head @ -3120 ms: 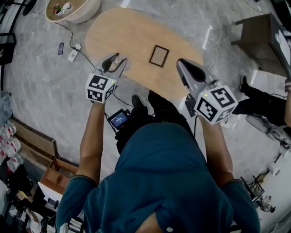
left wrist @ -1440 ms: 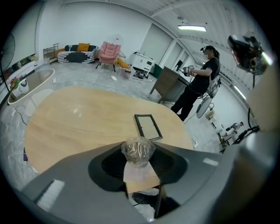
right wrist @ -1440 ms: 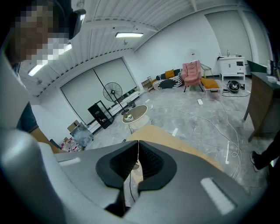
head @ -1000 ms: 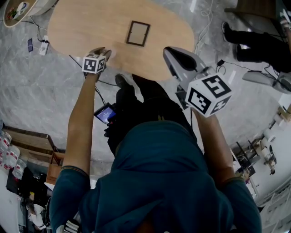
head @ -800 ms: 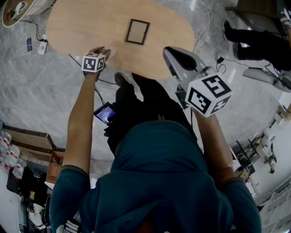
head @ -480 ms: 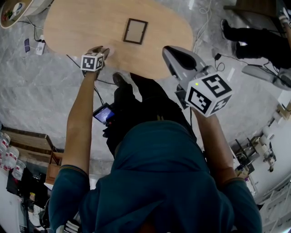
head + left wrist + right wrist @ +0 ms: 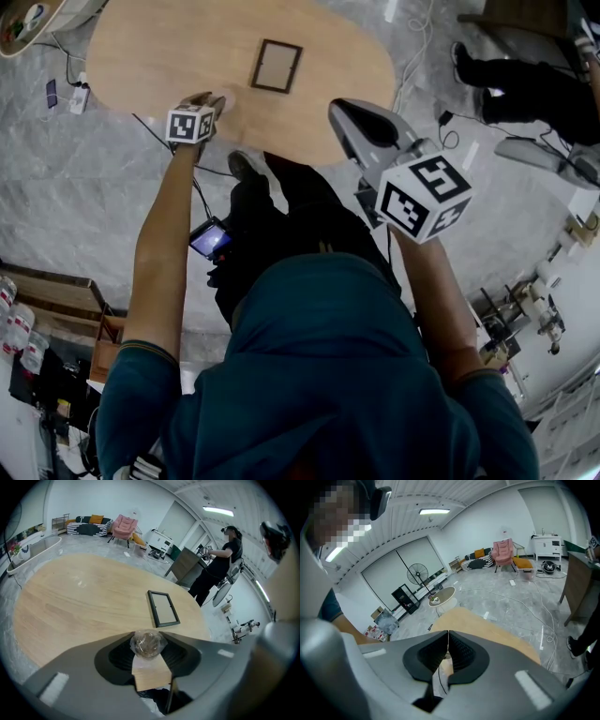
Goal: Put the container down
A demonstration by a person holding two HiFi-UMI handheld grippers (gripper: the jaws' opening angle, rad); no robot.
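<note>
My left gripper [image 7: 148, 648] is shut on a small clear round container [image 7: 147, 641], pinched between its pads just above the near edge of the oval wooden table [image 7: 84, 597]. In the head view the left gripper [image 7: 208, 101] is stretched out over that same edge of the table [image 7: 169, 47], and the container is hidden by it. A black picture frame [image 7: 163, 607] lies flat further in on the table. My right gripper [image 7: 345, 114] is held up off the table's right end. Its jaws [image 7: 448, 637] are shut with nothing between them.
A person in black [image 7: 219, 569] stands beyond the table's far right by a brown cabinet [image 7: 185, 566]. A low round table [image 7: 28, 19] with small items, a power strip [image 7: 77, 94] and cables lie on the marble floor at the left.
Since three seconds ago my left arm has reached out and down to the table's near edge. Over the last second both grippers have stayed almost still.
</note>
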